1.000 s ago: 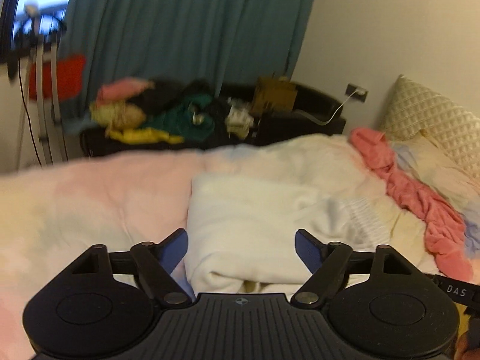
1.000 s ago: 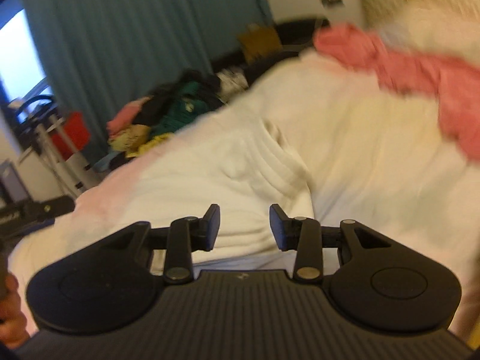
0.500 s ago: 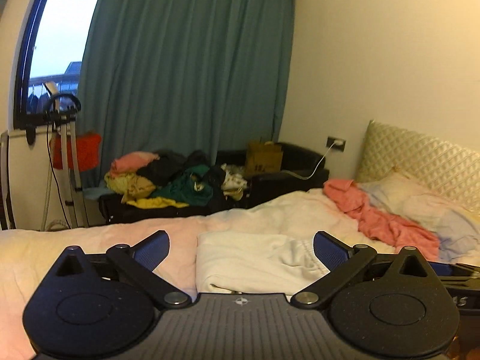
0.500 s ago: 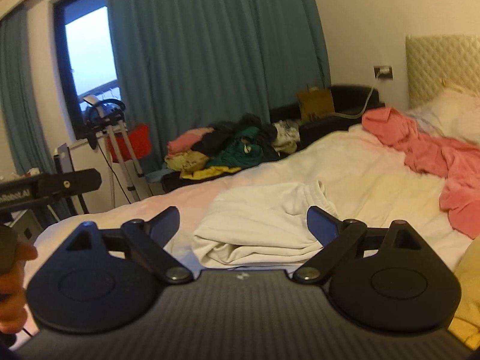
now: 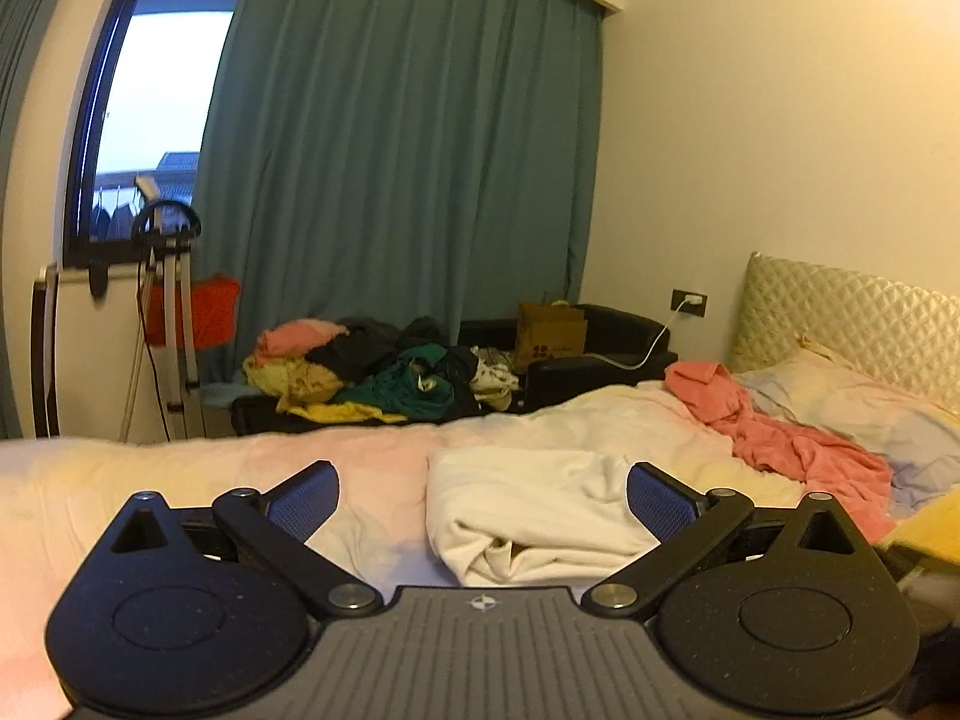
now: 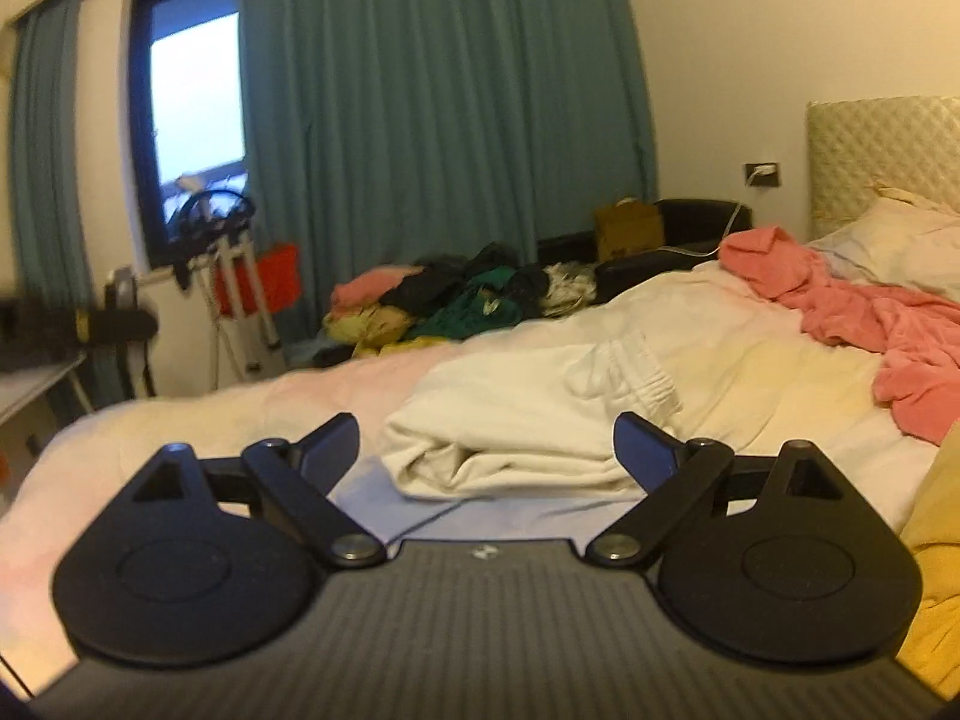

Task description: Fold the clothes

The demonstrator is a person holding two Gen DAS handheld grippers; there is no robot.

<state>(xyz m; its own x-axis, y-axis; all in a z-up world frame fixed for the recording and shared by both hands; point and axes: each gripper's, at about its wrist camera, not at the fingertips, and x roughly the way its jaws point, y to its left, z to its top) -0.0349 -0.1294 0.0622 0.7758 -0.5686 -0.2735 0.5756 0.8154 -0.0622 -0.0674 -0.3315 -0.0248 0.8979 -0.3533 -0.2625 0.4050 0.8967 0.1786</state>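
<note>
A folded white garment (image 5: 528,504) (image 6: 528,414) lies on the bed, its ribbed waistband toward the right. My left gripper (image 5: 483,495) is open and held back from it, above the bedding, with nothing between its blue pads. My right gripper (image 6: 486,441) is open too, drawn back from the garment's near edge and empty. A crumpled pink garment (image 5: 780,426) (image 6: 870,312) lies farther right by the pillows. A yellow cloth (image 6: 933,546) (image 5: 924,525) shows at the right edge.
The bed (image 5: 180,474) has a pale pastel cover and a quilted headboard (image 5: 852,312). Behind it a black couch (image 5: 606,354) holds a heap of mixed clothes (image 5: 372,372) and a paper bag (image 5: 552,333). A tripod (image 5: 162,312) stands by the window and teal curtain.
Both grippers have let go of the white garment, opened wide and pulled back and up from it. The views have levelled from the bed toward the room.
</note>
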